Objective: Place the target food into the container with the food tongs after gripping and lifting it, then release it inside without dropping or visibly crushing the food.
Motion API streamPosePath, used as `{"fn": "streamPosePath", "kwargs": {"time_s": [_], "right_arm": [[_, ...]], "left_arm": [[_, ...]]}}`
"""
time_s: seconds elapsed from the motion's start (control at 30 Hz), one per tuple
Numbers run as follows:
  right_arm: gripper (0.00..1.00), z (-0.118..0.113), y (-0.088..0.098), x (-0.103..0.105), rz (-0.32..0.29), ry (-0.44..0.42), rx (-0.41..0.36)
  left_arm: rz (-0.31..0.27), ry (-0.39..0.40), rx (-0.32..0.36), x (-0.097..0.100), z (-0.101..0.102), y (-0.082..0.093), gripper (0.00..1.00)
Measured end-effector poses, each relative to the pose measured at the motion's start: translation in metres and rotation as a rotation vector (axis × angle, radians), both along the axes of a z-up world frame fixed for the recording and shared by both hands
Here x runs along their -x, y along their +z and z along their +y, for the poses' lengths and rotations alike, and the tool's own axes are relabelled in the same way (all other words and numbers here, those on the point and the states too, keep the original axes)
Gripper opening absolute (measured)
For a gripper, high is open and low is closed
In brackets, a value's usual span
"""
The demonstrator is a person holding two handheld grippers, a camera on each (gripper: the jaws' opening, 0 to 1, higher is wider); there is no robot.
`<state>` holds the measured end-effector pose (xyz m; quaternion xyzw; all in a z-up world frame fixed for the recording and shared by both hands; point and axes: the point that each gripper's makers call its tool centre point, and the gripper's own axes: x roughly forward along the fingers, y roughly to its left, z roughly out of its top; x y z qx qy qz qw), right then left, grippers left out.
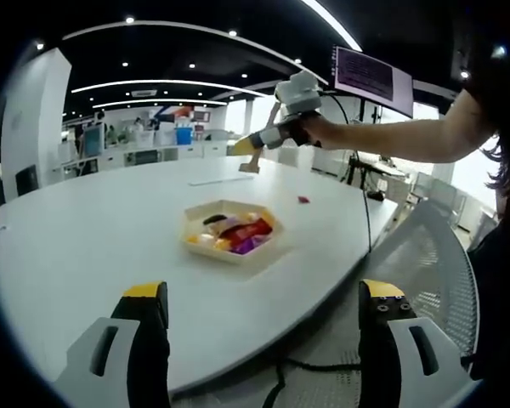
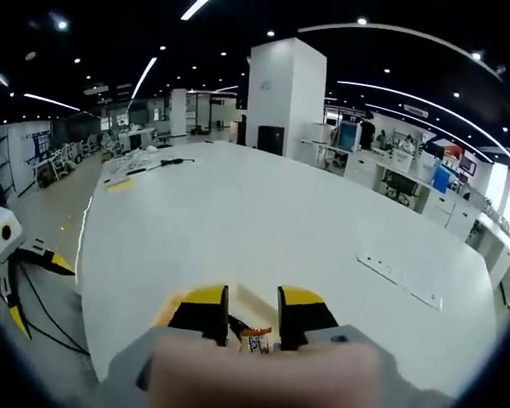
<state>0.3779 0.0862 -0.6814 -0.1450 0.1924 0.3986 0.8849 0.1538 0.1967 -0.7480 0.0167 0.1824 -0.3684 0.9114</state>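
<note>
Nearest in the left gripper view, the left claw (image 1: 263,340) stands wide, holding nothing, its 2 yellow-tipped jaws rising over the near edge of the pale counter (image 1: 85,238). Beyond them, near the middle of the counter, sits the container (image 1: 231,231), a shallow pale tray holding several small foods in yellow, red, purple and dark tones. A small red item (image 1: 303,200) lies just beyond the container. Farther off, above the counter's far side, a person's arm (image 1: 391,136) holds the right claw (image 1: 253,157) high, well apart from the container. In the right gripper view its jaws are narrow, closed on food tongs (image 2: 253,333), seen as a pale wooden piece between them. The foods look small, light and soft; a gentle pinch across the middle seems safest.
</note>
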Motion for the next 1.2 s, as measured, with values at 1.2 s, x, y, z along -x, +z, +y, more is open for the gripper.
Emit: {"fn": "streamPosePath", "kwargs": {"time_s": [1.2], "right_arm": [[0.29,-0.066,-0.019,0.008,0.097,0.005,-0.033]], "left_arm": [[0.019,0.014,-0.014,-0.001,0.001,-0.003,0.88]]}}
